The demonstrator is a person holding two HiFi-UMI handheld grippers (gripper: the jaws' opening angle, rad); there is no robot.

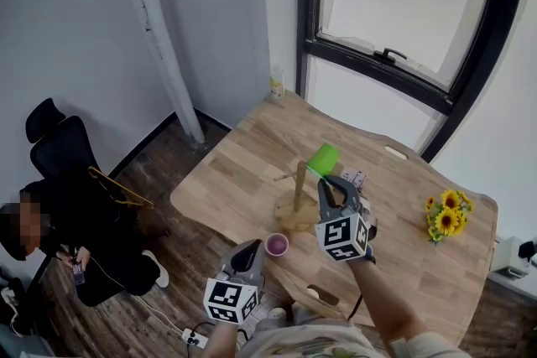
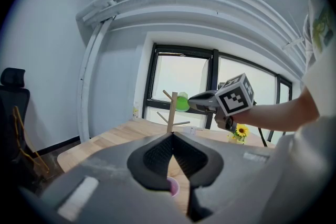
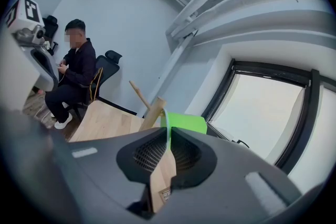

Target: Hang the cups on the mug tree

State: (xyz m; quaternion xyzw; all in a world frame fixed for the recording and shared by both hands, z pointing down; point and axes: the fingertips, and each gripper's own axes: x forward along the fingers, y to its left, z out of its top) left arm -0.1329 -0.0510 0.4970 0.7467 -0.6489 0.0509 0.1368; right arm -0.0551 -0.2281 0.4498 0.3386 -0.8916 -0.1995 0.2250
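A wooden mug tree stands mid-table. A green cup is up against its top, and my right gripper is shut on the cup's thin handle. In the right gripper view the green cup sits just past the right gripper, touching the tree's trunk. A purple cup stands on the table near the front edge. My left gripper hovers just left of it, shut and empty. The left gripper faces the mug tree and green cup; the purple cup shows below its jaws.
A small bunch of sunflowers stands at the table's right. A small bottle sits at the far corner by the window. A person sits on the floor at left near an office chair. A power strip lies below.
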